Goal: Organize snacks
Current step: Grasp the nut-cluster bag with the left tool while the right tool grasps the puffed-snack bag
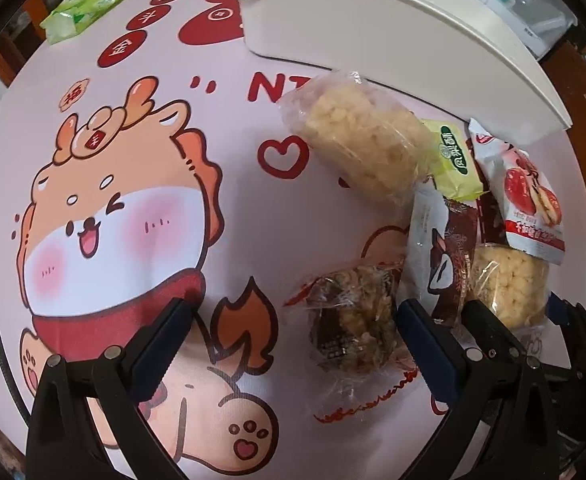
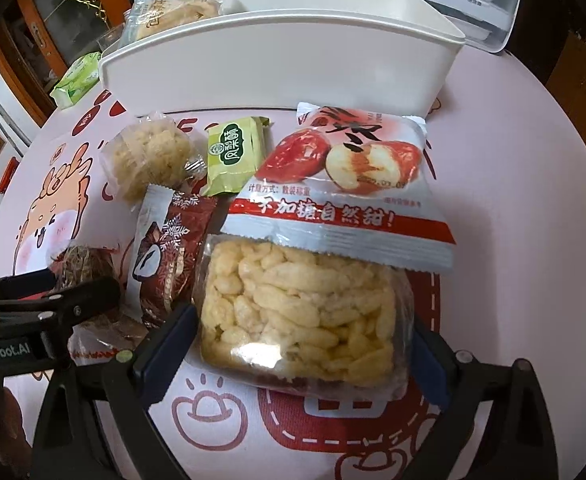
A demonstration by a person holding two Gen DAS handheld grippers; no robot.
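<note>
Right wrist view: right gripper (image 2: 301, 340) fingers sit either side of a clear-wrapped puffed rice cake (image 2: 299, 312), pads at or against its sides; cannot tell if it is actually clamped. Red date packet (image 2: 345, 184) overlaps the cake's far edge at 12 o'clock. At 10 o'clock, brown snowflake packet (image 2: 173, 256), then green pastry packet (image 2: 235, 156) and a second rice cake (image 2: 149, 156) further out. White bin (image 2: 277, 64) stands beyond the pile at 12 o'clock, with a bagged snack (image 2: 173, 10) behind its left end, seen only here. Left gripper (image 2: 53, 292) enters from 9 o'clock, over a dark nut-cluster snack (image 2: 87, 264) that is mostly hidden in this view. Green tissue pack (image 2: 77, 80) far at 10 o'clock.

Left wrist view: left gripper (image 1: 293, 320) spread wide, nothing between the fingers; the dark nut-cluster snack (image 1: 353, 320) lies just inside the right finger, apart from the left one. This view shows that snack in full, wrapper red-edged. Right gripper's black finger (image 1: 489, 328) shows at 4 o'clock beside its rice cake (image 1: 509, 280). Further out at 1 o'clock: brown packet (image 1: 449, 256), date packet (image 1: 529, 200), green packet (image 1: 453, 160), second rice cake (image 1: 365, 140). Cartoon dragon tablecloth (image 1: 113, 220) fills the left half, clearer here. White bin (image 1: 373, 28) at 12 o'clock, interior not visible. Tissue pack (image 1: 85, 6) at 11 o'clock.
</note>
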